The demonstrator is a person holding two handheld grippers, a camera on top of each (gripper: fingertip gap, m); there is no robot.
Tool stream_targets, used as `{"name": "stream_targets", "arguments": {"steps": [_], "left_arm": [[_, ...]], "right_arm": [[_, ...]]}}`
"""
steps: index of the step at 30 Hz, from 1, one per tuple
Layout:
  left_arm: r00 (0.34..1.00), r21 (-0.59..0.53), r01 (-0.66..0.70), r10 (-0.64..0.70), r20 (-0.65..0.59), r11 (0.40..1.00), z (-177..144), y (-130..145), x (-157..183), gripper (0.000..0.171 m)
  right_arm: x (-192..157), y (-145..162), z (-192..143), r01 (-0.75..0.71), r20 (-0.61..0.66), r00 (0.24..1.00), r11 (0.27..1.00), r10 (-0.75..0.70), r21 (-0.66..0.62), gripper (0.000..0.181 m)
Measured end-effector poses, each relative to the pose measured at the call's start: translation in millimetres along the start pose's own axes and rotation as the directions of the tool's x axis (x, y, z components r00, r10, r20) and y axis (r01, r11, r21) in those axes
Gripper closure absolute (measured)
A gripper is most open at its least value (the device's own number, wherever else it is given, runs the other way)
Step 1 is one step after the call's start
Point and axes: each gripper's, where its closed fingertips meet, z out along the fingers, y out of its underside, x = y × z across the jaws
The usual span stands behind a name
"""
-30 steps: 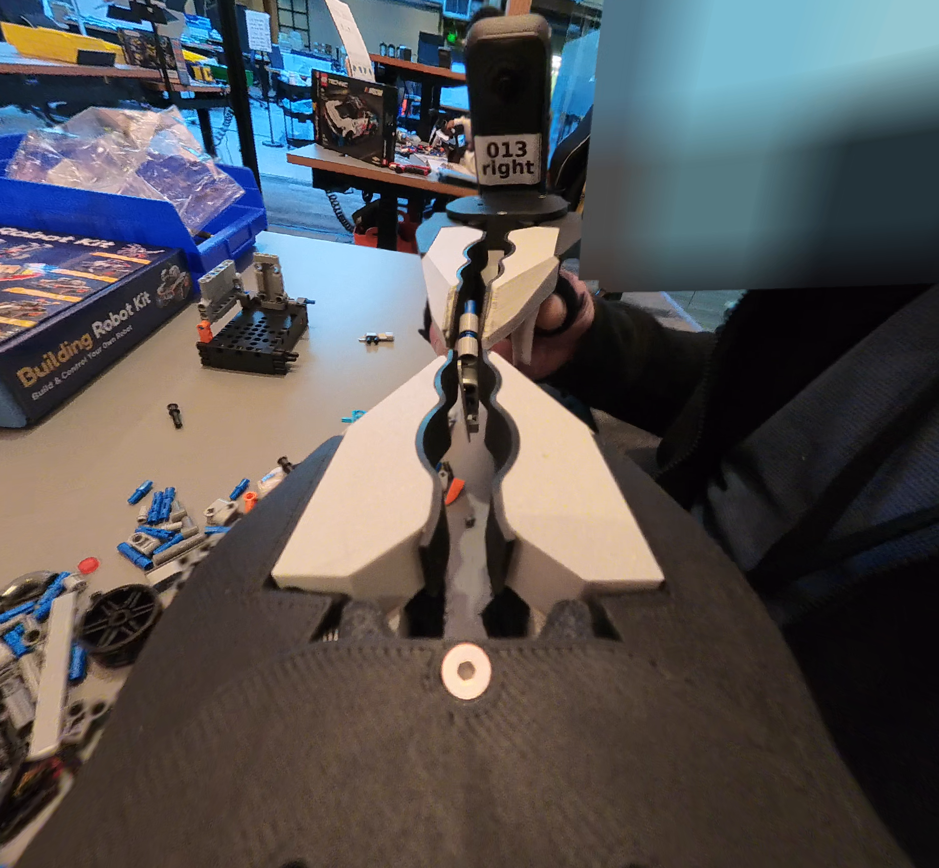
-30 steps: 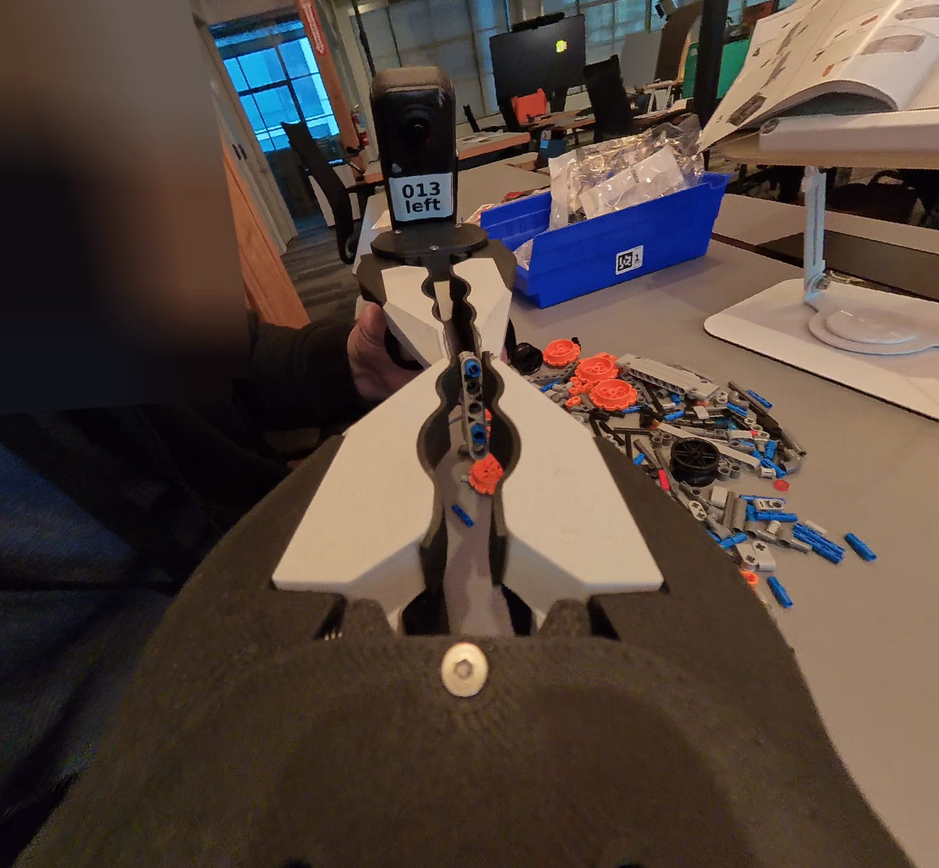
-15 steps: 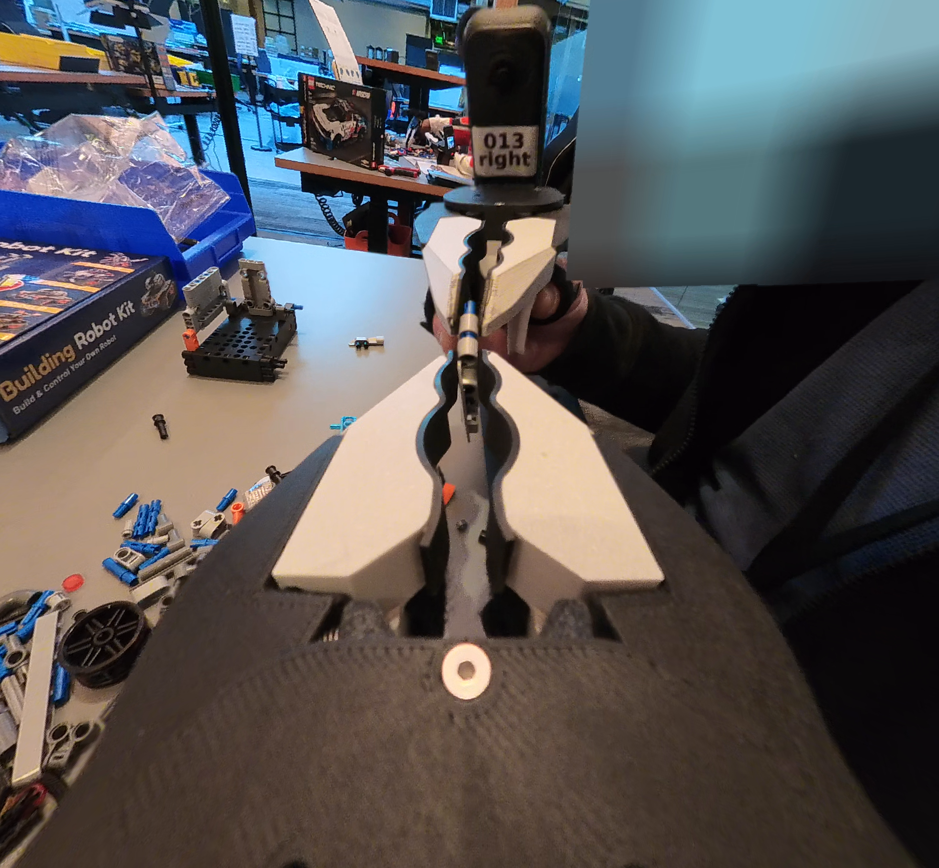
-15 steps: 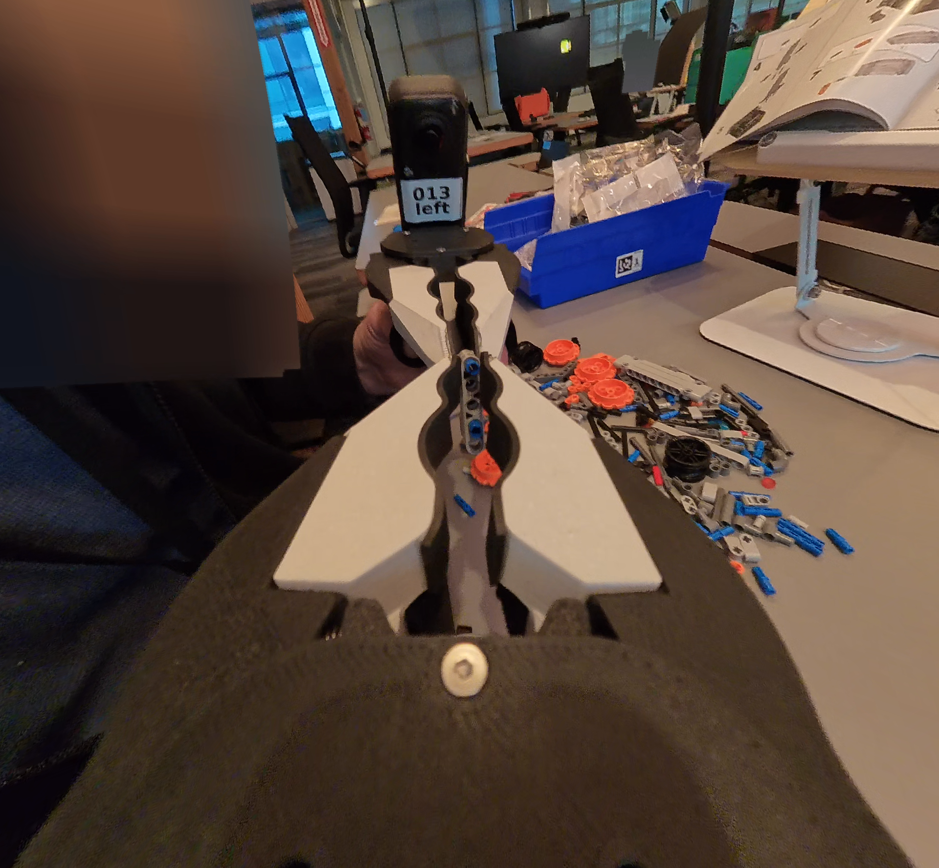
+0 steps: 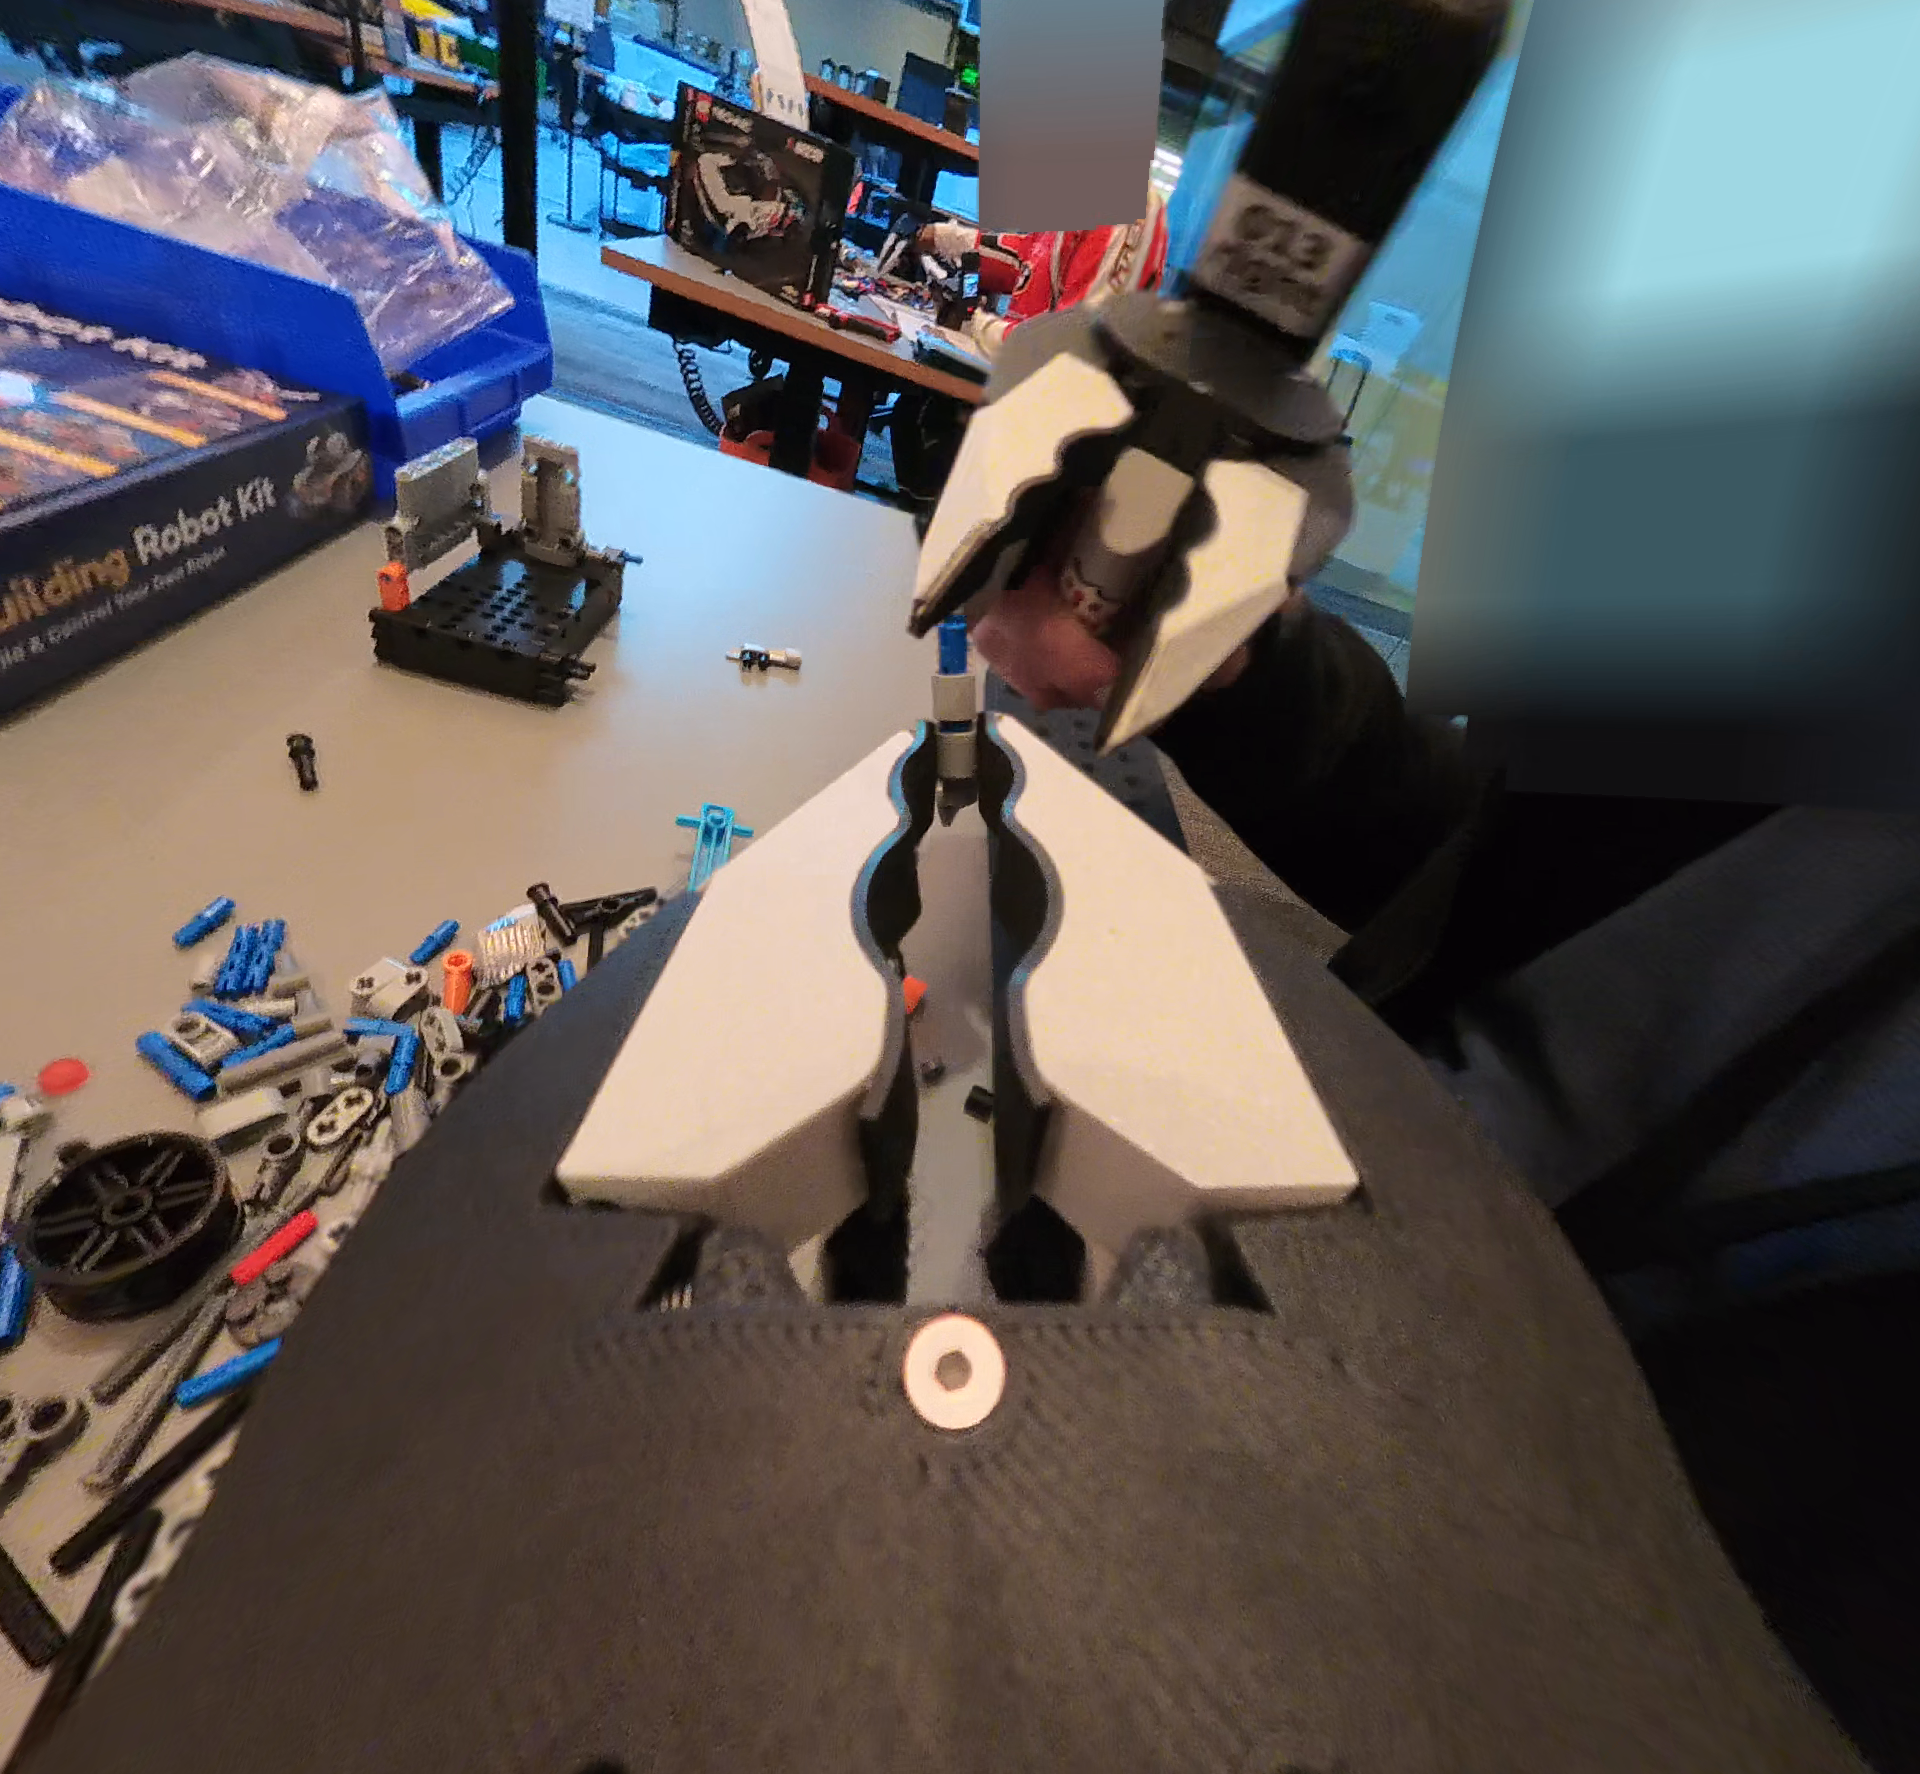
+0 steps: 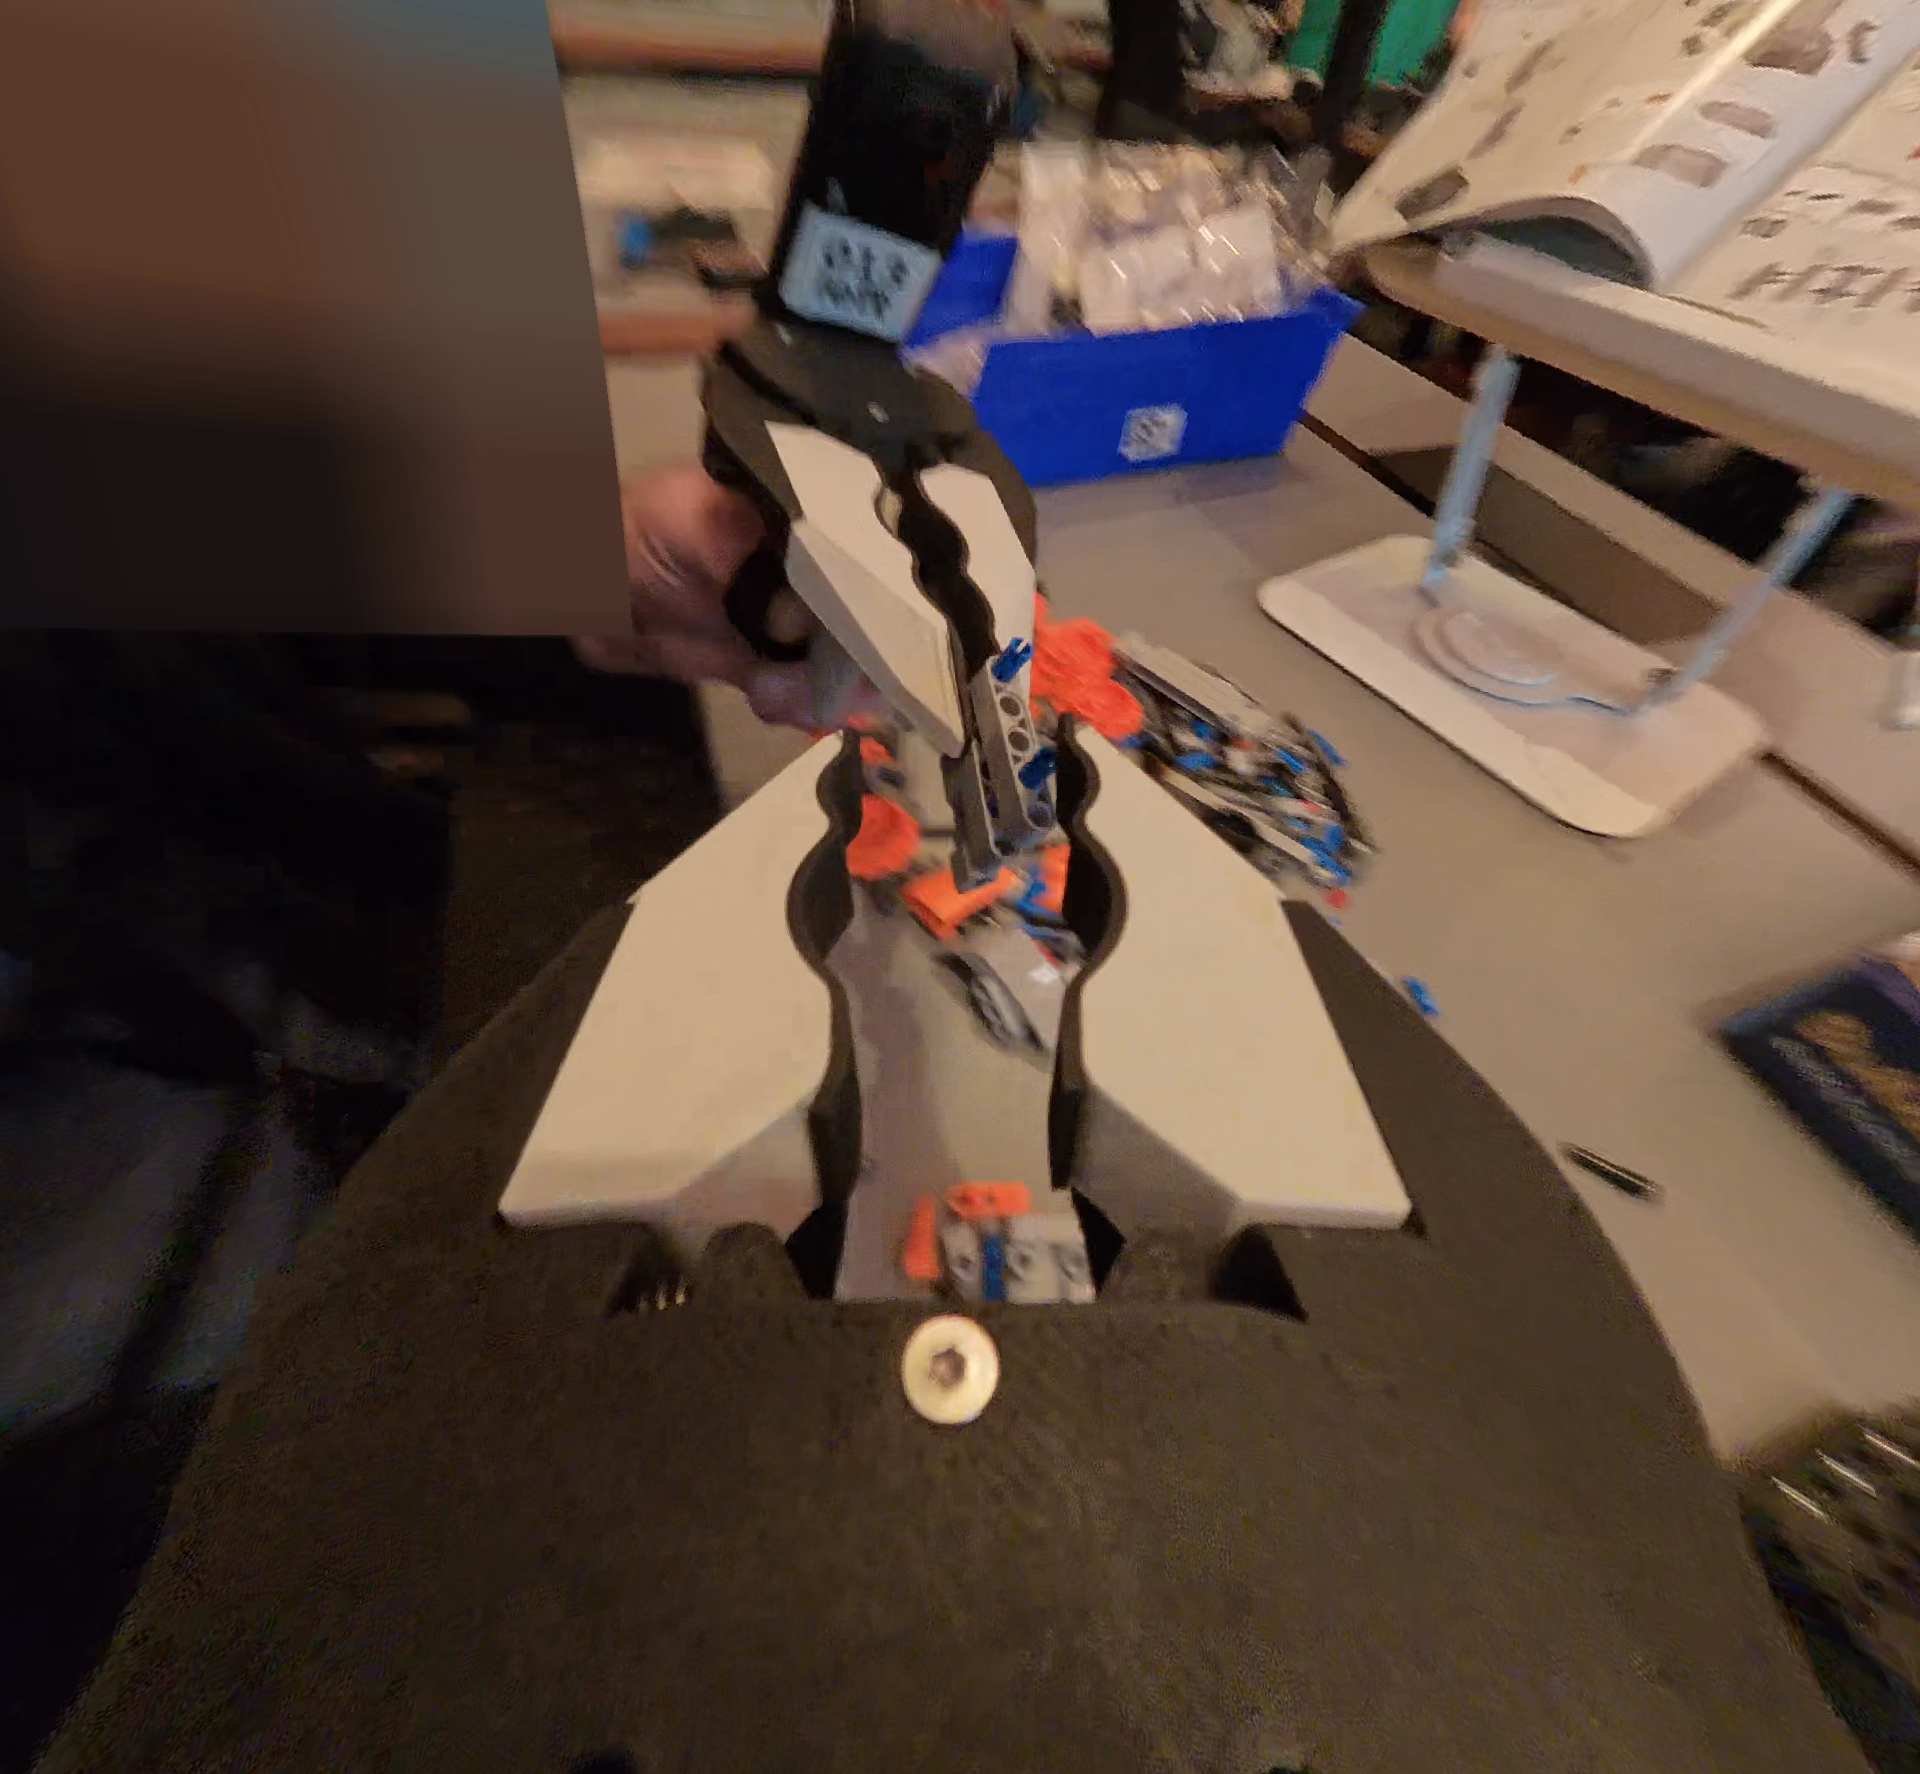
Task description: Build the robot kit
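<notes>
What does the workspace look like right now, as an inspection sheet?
Surface: grey table, mostly covered on one side by parts.
Things in hand: grey beam with blue pins, upright in the air.
Clutter: loose pile of blue, grey and orange parts; black wheel; black perforated assembly; kit box; blue bin of plastic bags; open booklet on a white stand.
Grippers: left gripper shut on the beam; right gripper open, fingers either side of the beam.
Cables: coiled black cord under a far table.
Surroundings: workshop; a person in red at the far table.
</notes>
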Motion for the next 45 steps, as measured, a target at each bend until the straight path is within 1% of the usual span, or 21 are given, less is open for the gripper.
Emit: {"name": "stream_targets", "arguments": {"steps": [3, 5, 8, 9, 11, 14, 18, 20, 22, 25, 26, 27, 28, 29, 30, 32, 36, 38, 42, 44, 45], "left_arm": [[0.992, 0.038, 0.12, -0.118, -0.043, 0.992, 1.2, -2.8, -2.5, 0.167], [0.985, 0.076, 0.163, -0.157, -0.077, 0.984, -1.3, -10.3, -0.3, 0.167], [0.988, 0.052, 0.15, -0.148, -0.055, 0.987, 1.9, -6.4, -0.7, 0.167], [0.985, 0.057, 0.162, -0.158, -0.068, 0.985, 2.8, -7.2, 1.5, 0.167], [0.983, 0.058, 0.175, -0.171, -0.068, 0.983, 4.3, -7.8, 0.8, 0.167], [0.978, 0.053, 0.198, -0.194, -0.075, 0.979, 5.6, -5.6, 0.5, 0.167], [0.976, 0.05, 0.209, -0.206, -0.068, 0.977, 6.1, -3.8, -1.1, 0.167], [0.975, 0.041, 0.215, -0.212, -0.063, 0.976, 6.5, -1.4, -2.4, 0.167], [0.977, 0.038, 0.212, -0.211, -0.041, 0.976, 5.7, 0.0, -6.1, 0.167], [0.976, 0.051, 0.216, -0.214, -0.037, 0.975, 4.2, -3.1, -8.8, 0.167], [0.976, 0.056, 0.218, -0.216, -0.036, 0.974, 3.8, -4.7, -9.6, 0.167], [0.975, 0.051, 0.22, -0.218, -0.03, 0.974, 3.7, -4.1, -10.9, 0.167], [0.973, 0.038, 0.228, -0.227, -0.033, 0.973, 4.5, -1.5, -11.3, 0.167], [0.969, 0.037, 0.243, -0.241, -0.046, 0.969, 5.5, -0.5, -10.6, 0.167], [0.966, 0.037, 0.253, -0.251, -0.055, 0.967, 6.6, 0.1, -9.6, 0.167], [0.969, 0.021, 0.245, -0.244, -0.045, 0.969, 8.7, 2.3, -9.3, 0.167], [0.97, 0.006, 0.243, -0.243, -0.024, 0.97, 11.7, 7.8, -11.1, 0.167], [0.963, 0.041, 0.264, -0.261, -0.068, 0.964, 8.9, 1.6, -8.5, 0.167], [0.966, 0.03, 0.25, -0.247, -0.083, 0.968, 6.6, 2.5, -8.9, 0.167], [0.969, -0.007, 0.239, -0.239, -0.06, 0.971, 10.2, 8.2, -9.0, 0.167], [0.968, -0.006, 0.242, -0.242, -0.068, 0.97, 11.5, 7.9, -7.2, 0.167]], "right_arm": [[8.7, 9.5, 2.5, 0.184, -0.153, 0.966, 0.971, -0.208, -0.152, 0.145], [22.1, 24.5, 2.4, 0.243, -0.23, 0.922, 0.928, -0.312, -0.284, 0.138], [19.1, 14.8, 4.9, 0.314, -0.269, 0.888, 0.918, -0.374, -0.242, 0.125], [19.9, 14.8, 5.3, 0.333, -0.278, 0.872, 0.904, -0.403, -0.266, 0.122], [22.8, 23.8, 8.5, 0.384, -0.277, 0.829, 0.854, -0.486, -0.352, 0.123], [27.5, 27.3, 8.4, 0.436, -0.303, 0.76, 0.797, -0.575, -0.418, 0.135], [31.0, 30.1, 7.8, 0.452, -0.305, 0.713, 0.746, -0.631, -0.489, 0.137], [30.7, 36.7, 7.8, 0.442, -0.273, 0.721, 0.726, -0.637, -0.528, 0.149], [32.5, 40.0, 9.8, 0.425, -0.264, 0.727, 0.717, -0.634, -0.552, 0.15], [35.3, 36.7, 12.0, 0.408, -0.268, 0.759, 0.754, -0.594, -0.515, 0.149], [36.3, 33.4, 11.1, 0.419, -0.282, 0.744, 0.752, -0.606, -0.508, 0.148], [38.1, 30.6, 10.3, 0.425, -0.3, 0.728, 0.749, -0.617, -0.508, 0.138], [37.7, 28.5, 10.7, 0.435, -0.304, 0.72, 0.747, -0.624, -0.503, 0.121], [34.6, 26.6, 12.1, 0.464, -0.292, 0.706, 0.734, -0.645, -0.496, 0.116], [32.4, 27.6, 13.4, 0.49, -0.273, 0.689, 0.709, -0.671, -0.507, 0.118], [34.1, 33.7, 13.3, 0.493, -0.257, 0.67, 0.676, -0.696, -0.548, 0.139], [33.8, 43.3, 12.9, 0.426, -0.234, 0.745, 0.716, -0.625, -0.554, 0.14], [33.6, 35.9, 14.1, 0.415, -0.268, 0.764, 0.764, -0.588, -0.494, 0.139], [35.5, 33.7, 16.6, 0.429, -0.295, 0.739, 0.761, -0.606, -0.487, 0.139], [38.2, 28.4, 18.2, 0.447, -0.318, 0.706, 0.747, -0.633, -0.492, 0.109], [34.7, 24.4, 19.5, 0.479, -0.311, 0.686, 0.731, -0.657, -0.487, 0.111]]}}
